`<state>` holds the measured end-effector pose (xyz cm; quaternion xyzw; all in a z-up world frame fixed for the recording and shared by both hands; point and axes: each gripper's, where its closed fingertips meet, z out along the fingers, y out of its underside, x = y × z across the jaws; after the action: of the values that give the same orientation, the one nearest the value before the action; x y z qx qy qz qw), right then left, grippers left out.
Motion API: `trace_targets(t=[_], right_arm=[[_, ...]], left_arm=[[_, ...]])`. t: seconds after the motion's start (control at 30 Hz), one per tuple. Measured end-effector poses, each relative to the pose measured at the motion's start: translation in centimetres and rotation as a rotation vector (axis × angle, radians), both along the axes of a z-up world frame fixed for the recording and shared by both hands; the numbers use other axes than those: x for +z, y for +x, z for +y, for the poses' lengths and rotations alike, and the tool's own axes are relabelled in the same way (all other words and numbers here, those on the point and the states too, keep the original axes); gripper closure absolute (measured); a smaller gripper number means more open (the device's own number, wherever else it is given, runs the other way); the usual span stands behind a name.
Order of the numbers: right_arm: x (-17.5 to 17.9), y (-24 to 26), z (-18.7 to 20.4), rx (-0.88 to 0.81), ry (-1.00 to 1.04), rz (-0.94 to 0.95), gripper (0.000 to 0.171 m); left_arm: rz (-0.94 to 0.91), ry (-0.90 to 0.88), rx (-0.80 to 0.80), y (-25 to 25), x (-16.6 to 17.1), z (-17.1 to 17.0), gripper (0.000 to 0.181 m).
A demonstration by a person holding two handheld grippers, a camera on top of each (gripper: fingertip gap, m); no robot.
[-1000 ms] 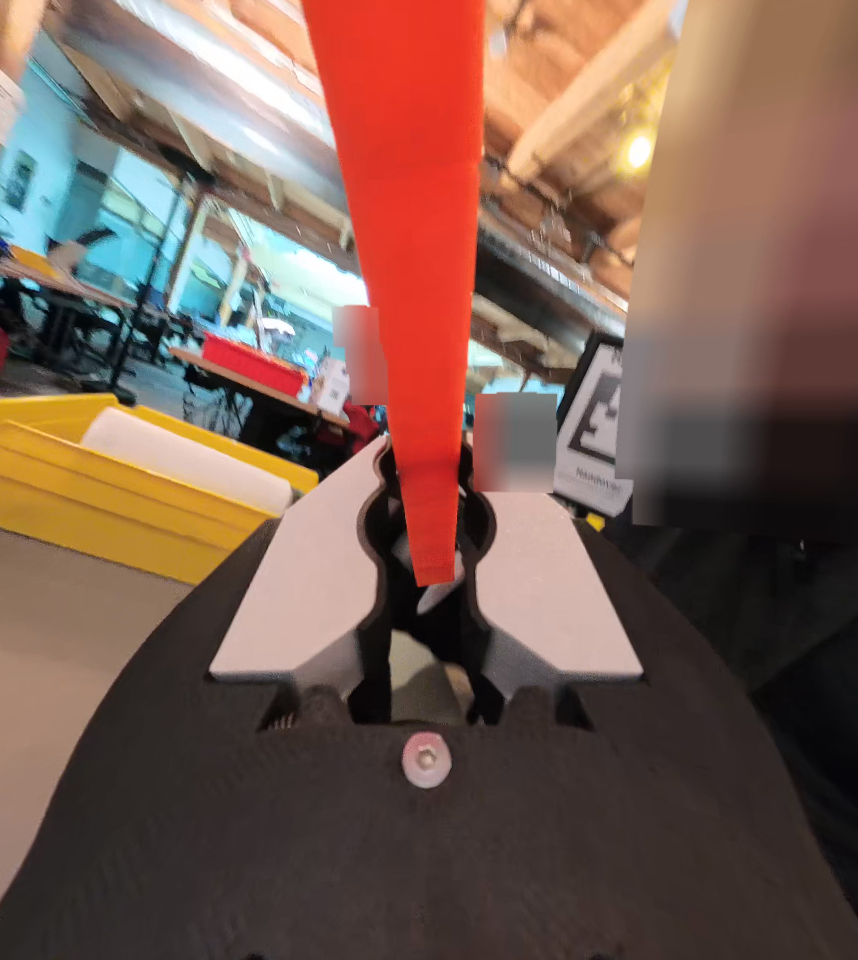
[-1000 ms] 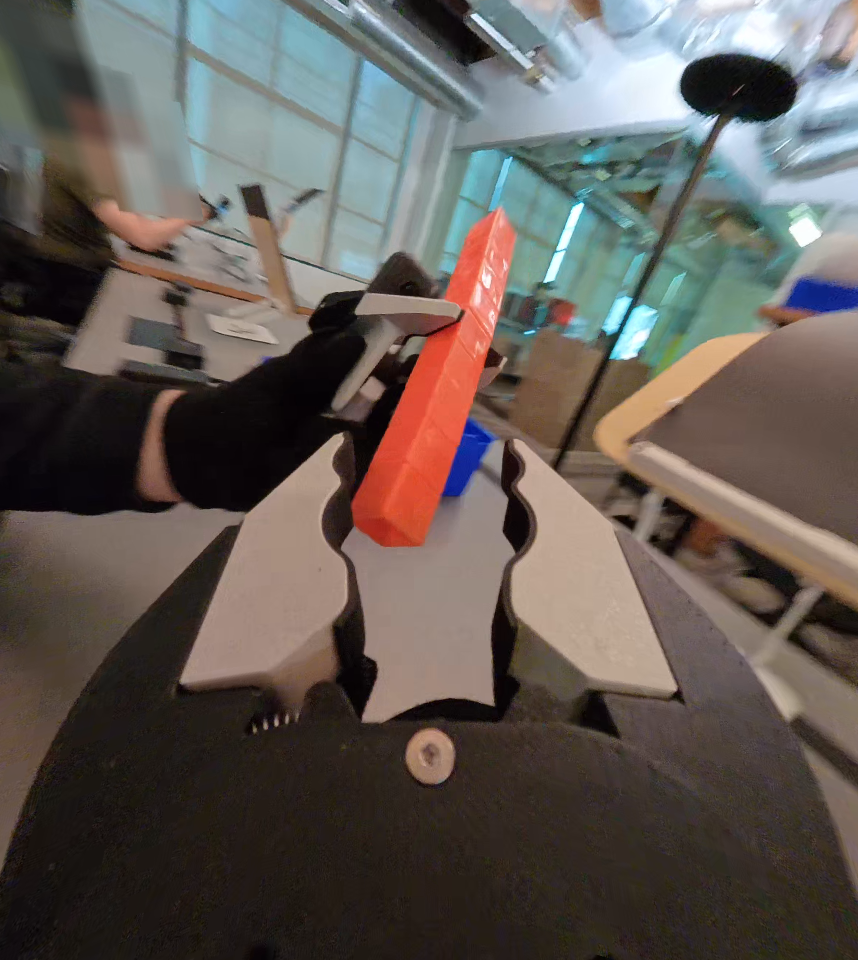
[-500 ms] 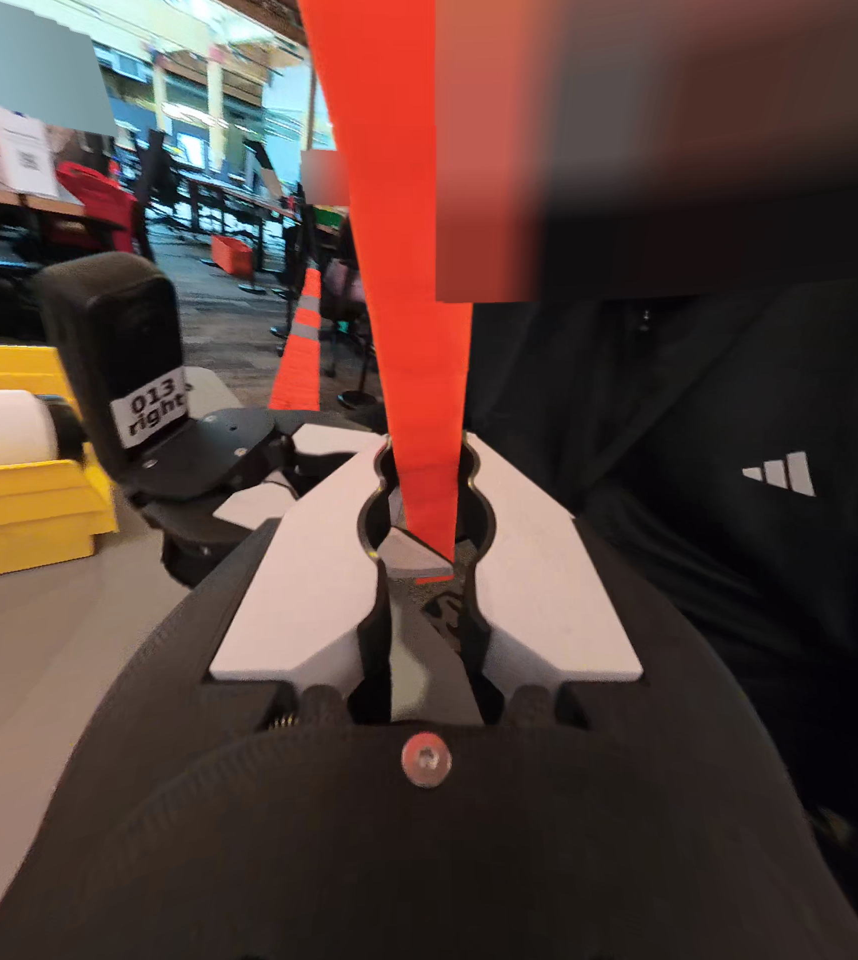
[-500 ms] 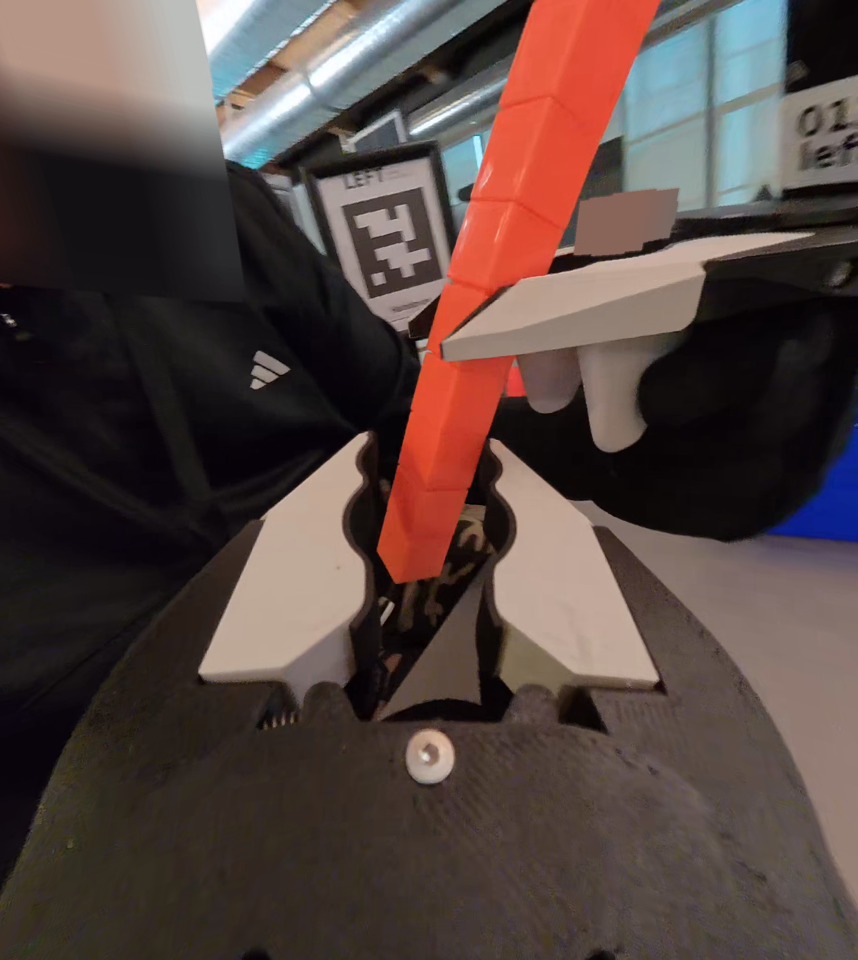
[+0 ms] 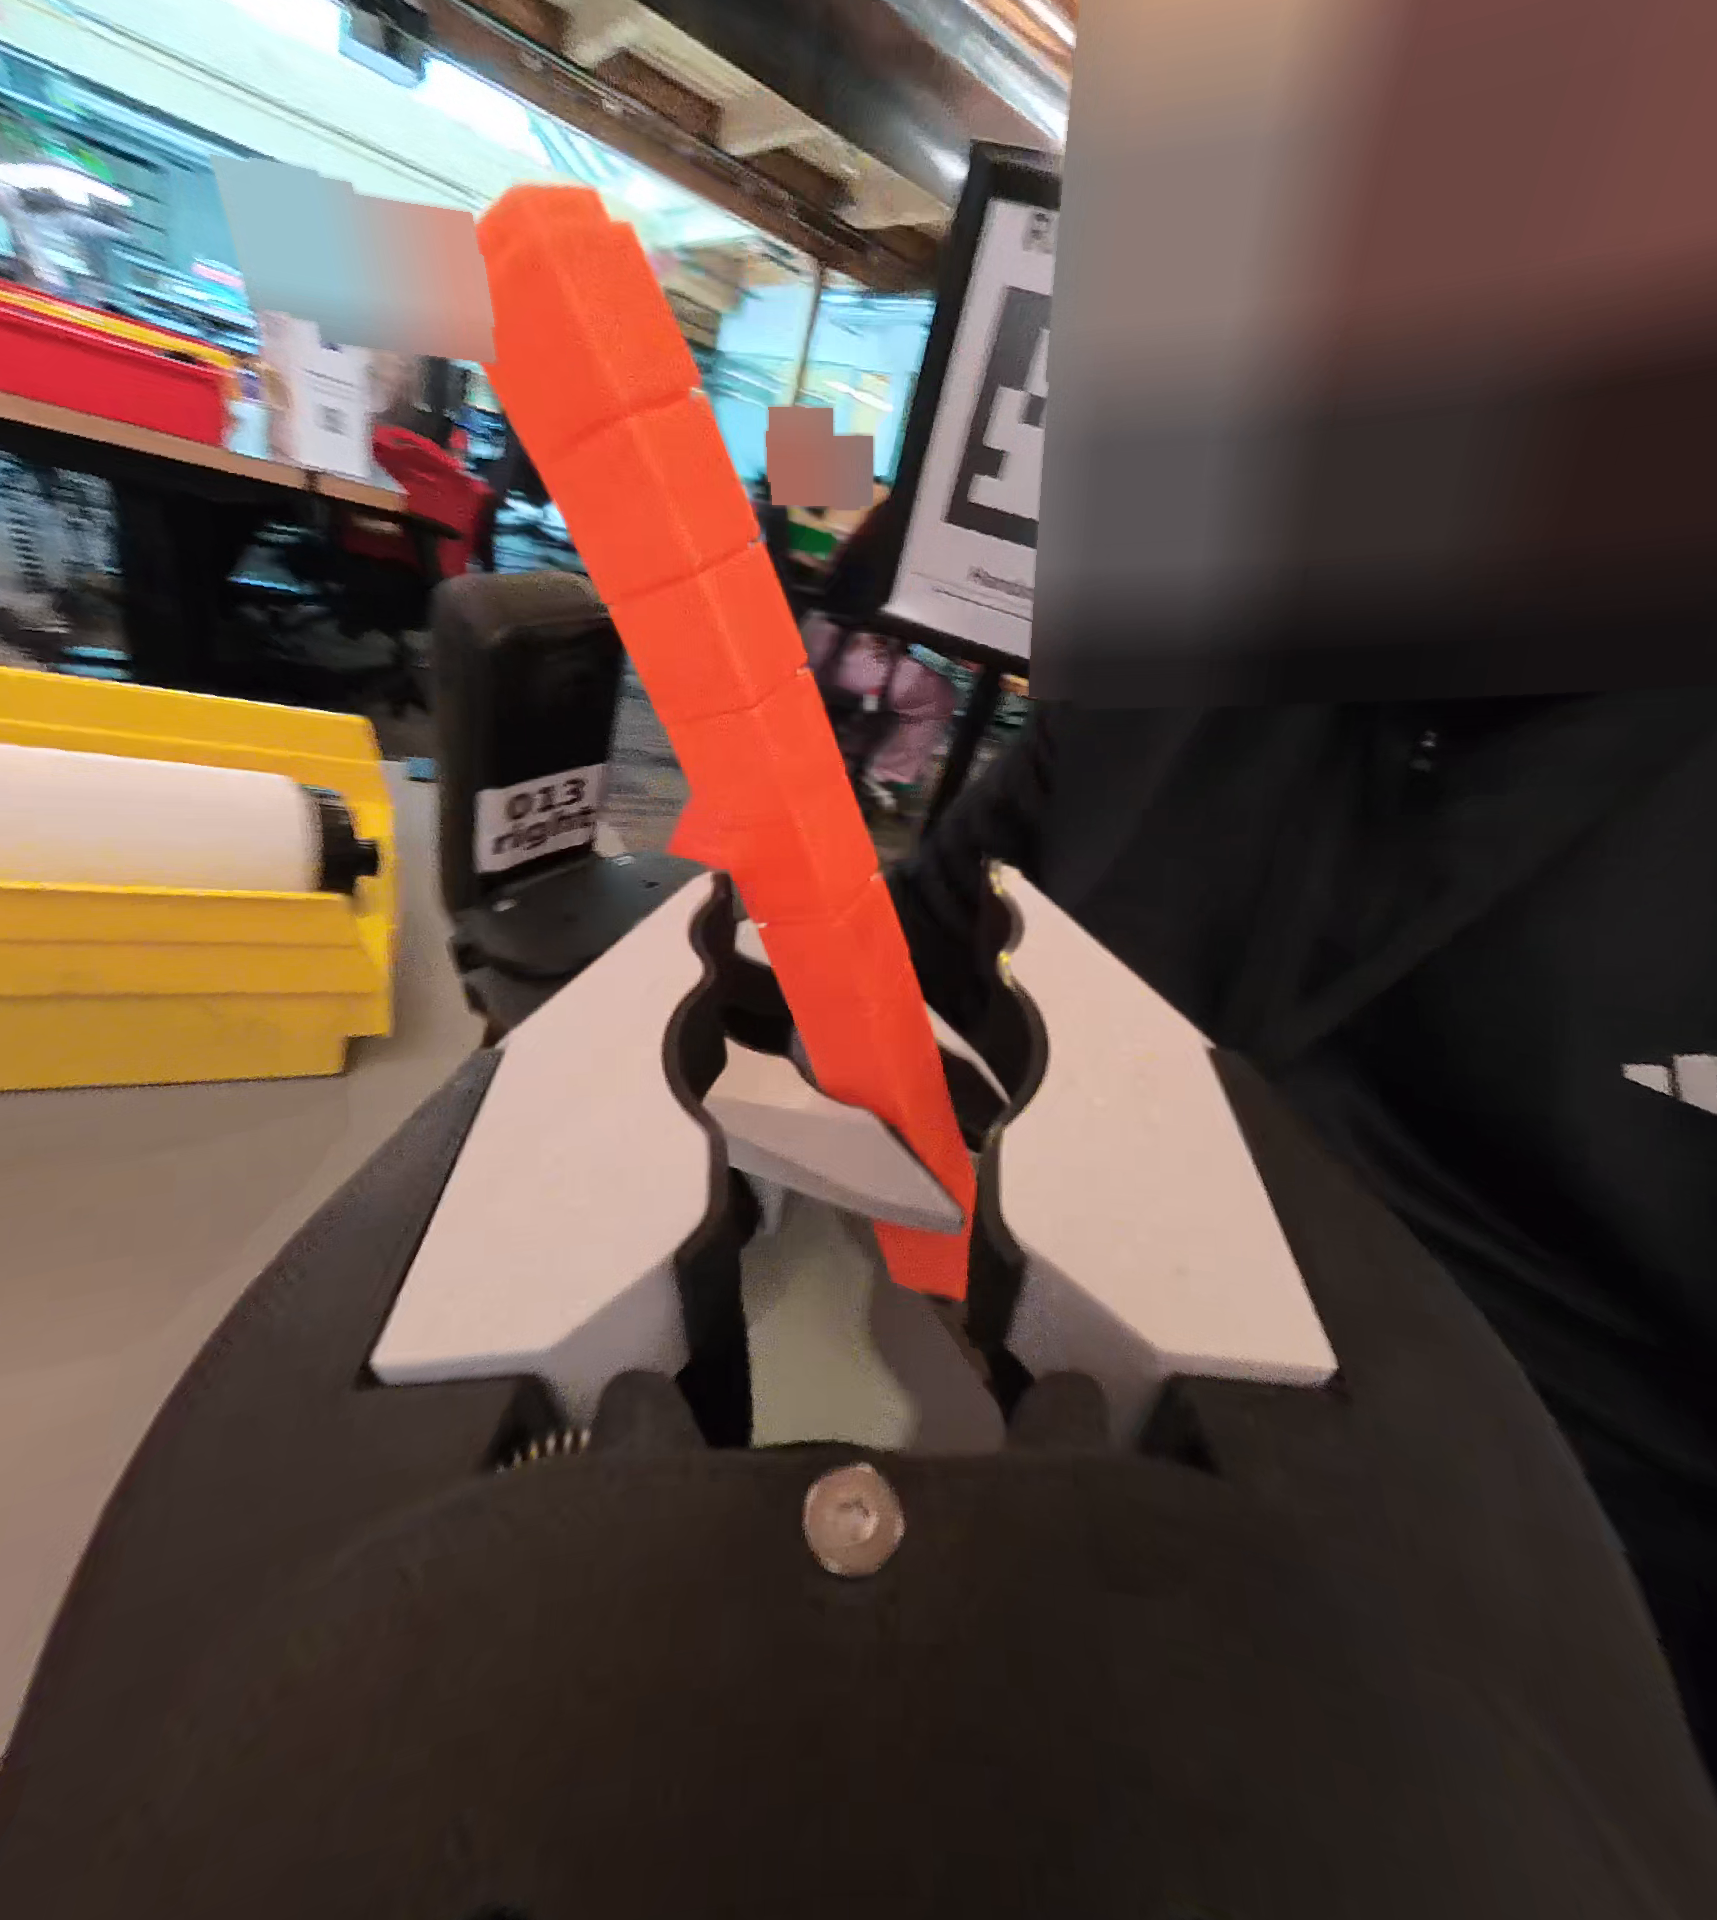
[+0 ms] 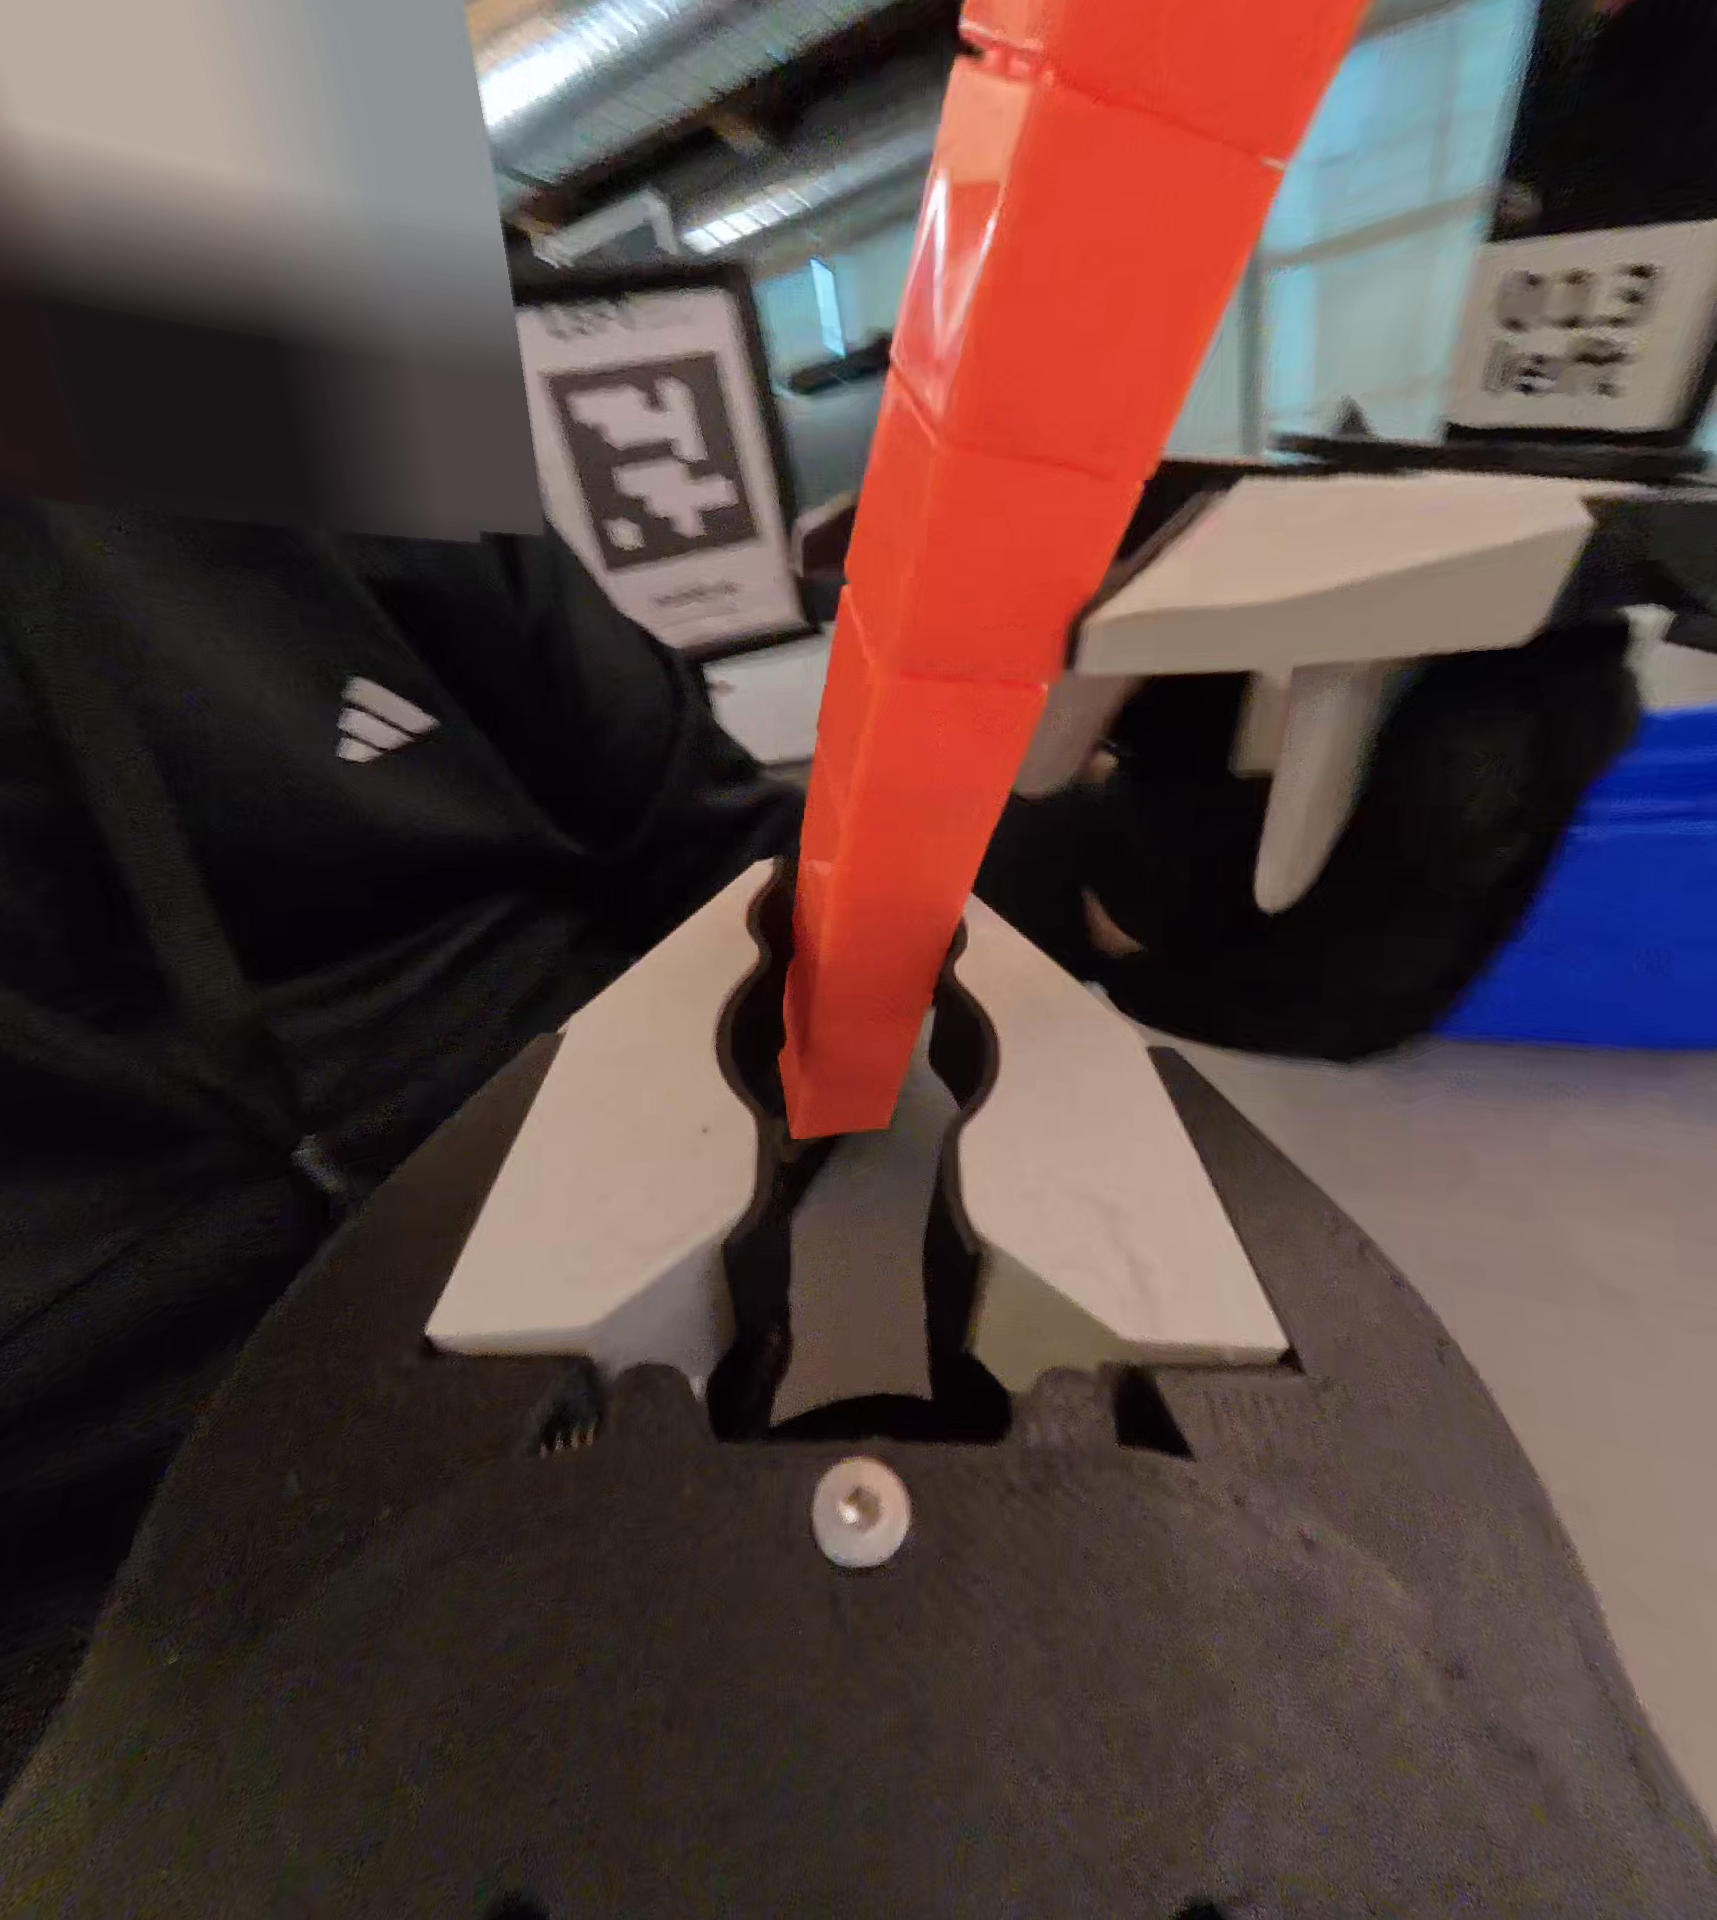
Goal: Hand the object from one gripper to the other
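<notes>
Handover midway: right gripper (image 6: 859,997) pinches orange block bar (image 6: 1020,540) at lower end; left gripper (image 5: 854,1060) spread around it. Next: left withdraws clear.

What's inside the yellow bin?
A white roll with a black end cap lies on its side in the yellow bin. The front wall hides the bin floor and anything under the roll.

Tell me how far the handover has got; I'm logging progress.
Done: the right gripper is shut on the orange bar's lower end. In hand: the left gripper stands open around the bar, jaws wider than it, not clamping it. Left: draw the left gripper clear of the bar.
</notes>
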<state>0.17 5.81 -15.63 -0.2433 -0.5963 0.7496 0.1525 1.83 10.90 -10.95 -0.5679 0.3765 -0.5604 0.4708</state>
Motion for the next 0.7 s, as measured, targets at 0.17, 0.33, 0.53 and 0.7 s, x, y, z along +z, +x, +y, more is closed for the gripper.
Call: trace_targets(t=[0.17, 0.33, 0.53, 0.7], right_arm=[[-1.2, -2.6, 4.3, -0.319, 0.075, -0.077, 0.15], [-2.9, -4.3, 10.0, -0.71, 0.224, -0.146, 0.15], [-4.4, -5.1, 12.4, -0.933, 0.369, -0.186, 0.15], [-5.3, -5.3, 13.5, -1.089, 0.479, -0.217, 0.15]], left_arm=[[0.014, 0.042, 0.292, -2.1, 0.5, 2.6, 0.124], [0.172, 0.132, 0.601, -2.4, -0.4, 5.0, 0.12], [0.332, 0.149, 0.908, -2.8, -2.2, 8.4, 0.124], [0.393, 0.158, 1.026, -2.8, -2.8, 9.7, 0.128]])
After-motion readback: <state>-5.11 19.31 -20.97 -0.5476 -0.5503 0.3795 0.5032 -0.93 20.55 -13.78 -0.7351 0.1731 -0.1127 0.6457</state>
